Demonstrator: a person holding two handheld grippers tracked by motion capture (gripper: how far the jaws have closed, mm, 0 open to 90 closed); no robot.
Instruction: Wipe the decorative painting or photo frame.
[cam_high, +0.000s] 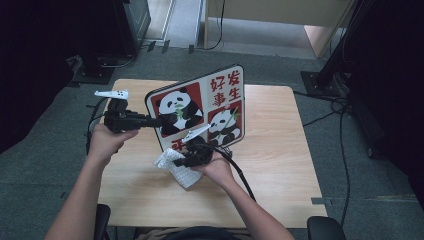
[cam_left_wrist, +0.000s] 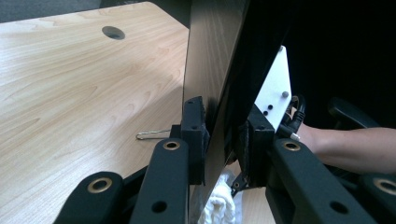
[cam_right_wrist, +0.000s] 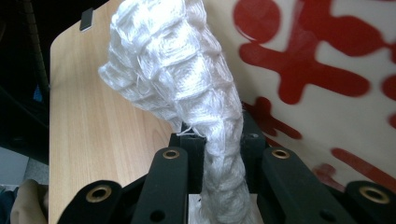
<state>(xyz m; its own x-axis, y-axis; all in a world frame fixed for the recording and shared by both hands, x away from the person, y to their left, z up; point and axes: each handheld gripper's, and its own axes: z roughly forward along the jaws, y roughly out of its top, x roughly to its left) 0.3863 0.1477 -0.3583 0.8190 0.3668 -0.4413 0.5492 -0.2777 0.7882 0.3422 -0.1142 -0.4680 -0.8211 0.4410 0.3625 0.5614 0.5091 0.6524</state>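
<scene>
A panda picture board (cam_high: 202, 107) with red characters stands tilted on edge over the table. My left gripper (cam_high: 152, 121) is shut on its left edge; in the left gripper view both pads (cam_left_wrist: 194, 126) press the thin dark board (cam_left_wrist: 210, 56) from either side. My right gripper (cam_high: 189, 156) is shut on a white waffle cloth (cam_high: 177, 170) by the board's lower edge. In the right gripper view the bunched cloth (cam_right_wrist: 187, 79) rises from between the jaws of the gripper (cam_right_wrist: 223, 140), right beside the board's printed face (cam_right_wrist: 327, 70).
The wooden table (cam_high: 280, 150) has a cable hole (cam_left_wrist: 113, 32), and a small metal pin (cam_left_wrist: 152, 135) lies on it near the board. Cables (cam_high: 345, 125) run over the floor at the right. Dark stands flank the table at the back.
</scene>
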